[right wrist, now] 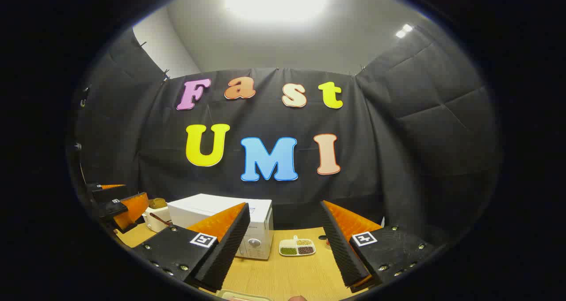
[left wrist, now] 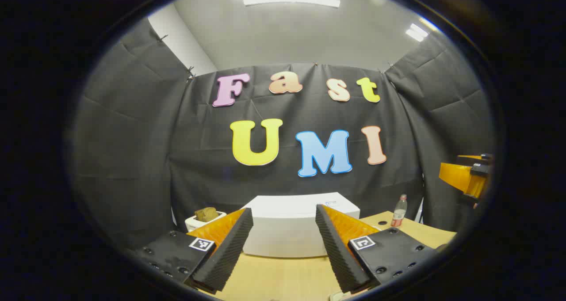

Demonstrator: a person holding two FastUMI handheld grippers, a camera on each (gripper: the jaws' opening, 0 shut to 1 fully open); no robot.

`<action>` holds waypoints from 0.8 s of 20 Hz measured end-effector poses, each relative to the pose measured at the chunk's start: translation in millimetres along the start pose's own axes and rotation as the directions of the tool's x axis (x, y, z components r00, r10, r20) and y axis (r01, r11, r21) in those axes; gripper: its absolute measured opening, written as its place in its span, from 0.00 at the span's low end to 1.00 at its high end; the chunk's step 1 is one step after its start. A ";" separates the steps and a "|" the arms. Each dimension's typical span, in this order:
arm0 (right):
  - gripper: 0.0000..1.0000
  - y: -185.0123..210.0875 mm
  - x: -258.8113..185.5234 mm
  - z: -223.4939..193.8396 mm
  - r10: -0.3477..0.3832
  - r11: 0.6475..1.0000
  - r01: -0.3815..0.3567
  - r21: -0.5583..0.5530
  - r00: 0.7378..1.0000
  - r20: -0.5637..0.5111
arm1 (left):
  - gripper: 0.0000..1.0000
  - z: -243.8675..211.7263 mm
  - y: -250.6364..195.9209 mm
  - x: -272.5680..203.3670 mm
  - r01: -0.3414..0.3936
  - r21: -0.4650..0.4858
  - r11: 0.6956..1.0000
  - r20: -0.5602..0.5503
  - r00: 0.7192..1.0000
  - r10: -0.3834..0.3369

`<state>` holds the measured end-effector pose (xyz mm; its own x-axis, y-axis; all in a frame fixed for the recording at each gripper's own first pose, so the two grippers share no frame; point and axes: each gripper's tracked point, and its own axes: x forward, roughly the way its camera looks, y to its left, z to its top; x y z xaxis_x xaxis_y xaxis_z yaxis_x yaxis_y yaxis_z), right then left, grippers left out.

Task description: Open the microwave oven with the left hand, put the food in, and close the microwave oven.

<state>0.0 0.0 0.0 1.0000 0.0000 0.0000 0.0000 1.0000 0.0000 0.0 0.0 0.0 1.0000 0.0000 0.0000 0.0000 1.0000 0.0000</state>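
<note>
while both grippers hang above the wooden table (left wrist: 283, 276) with nothing between their jaws, the task looks to be at its very start. going left to right in the left gripper view: a small white container (left wrist: 201, 221) holding a brown lump, possibly food, sits at the far left; just beside it stands the white microwave oven (left wrist: 300, 226), door apparently closed, framed between the fingers of the left gripper (left wrist: 283, 248), whose jaws are spread wide apart; a bottle (left wrist: 399, 211) stands further right.

in the right gripper view, the microwave oven sits left of centre, a divided dish (right wrist: 297, 247) of grains rests near its right side, and the right gripper (right wrist: 285, 248) is likewise spread wide and empty.

judged from this, the step in hand is the approach. the next move calls for the left gripper to reach the door's edge and pull it open.
</note>
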 end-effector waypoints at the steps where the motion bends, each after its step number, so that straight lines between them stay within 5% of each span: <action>1: 0.96 -0.3 -0.6 -0.2 0.002 1.000 -0.002 0.003 1.000 -0.001 | 0.97 -1.1 -0.9 0.0 0.000 -0.001 1.000 -0.003 1.000 0.000; 16: 0.95 -1.0 1.8 1.4 0.016 1.000 -0.016 0.010 1.000 0.011 | 0.95 -5.3 -9.6 -1.5 -0.006 0.000 1.000 -0.008 1.000 0.006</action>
<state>1.8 -1.0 1.4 0.9998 0.0161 0.0111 -0.0162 0.9998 0.0101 -1.5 -9.6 -5.3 0.9999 0.0064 -0.0081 -0.0064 1.0000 -0.0004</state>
